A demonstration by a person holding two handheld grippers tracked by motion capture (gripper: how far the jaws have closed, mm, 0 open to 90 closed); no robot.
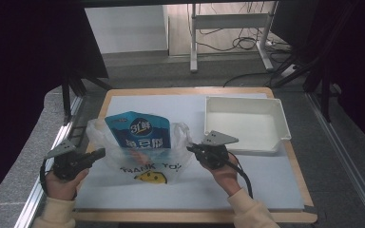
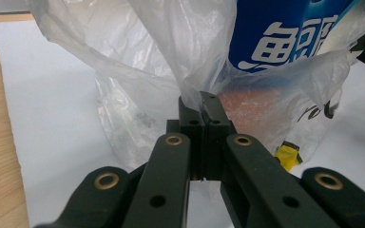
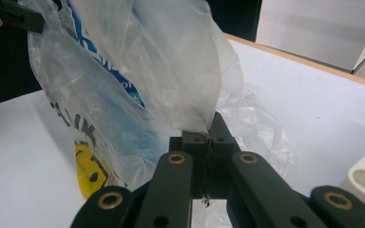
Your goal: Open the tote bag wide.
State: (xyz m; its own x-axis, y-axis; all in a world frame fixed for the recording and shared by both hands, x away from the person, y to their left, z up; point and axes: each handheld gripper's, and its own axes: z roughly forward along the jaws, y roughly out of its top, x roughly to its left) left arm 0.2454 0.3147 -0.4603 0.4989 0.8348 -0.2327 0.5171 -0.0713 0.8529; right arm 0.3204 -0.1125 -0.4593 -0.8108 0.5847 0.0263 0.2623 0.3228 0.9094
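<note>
A clear plastic bag printed with "THANK YOU" and a yellow smiley lies on the white mat. A blue snack packet stands partly inside it, its top sticking out. My left gripper is shut on the bag's left edge; in the left gripper view its jaws pinch the plastic bag below the blue packet. My right gripper is shut on the bag's right handle. The right gripper view has the plastic bag caught between the closed jaws.
A white tray stands at the right back of the mat, close to my right hand. The mat lies on a wooden table with grey floor around it. A desk frame and cables stand farther back.
</note>
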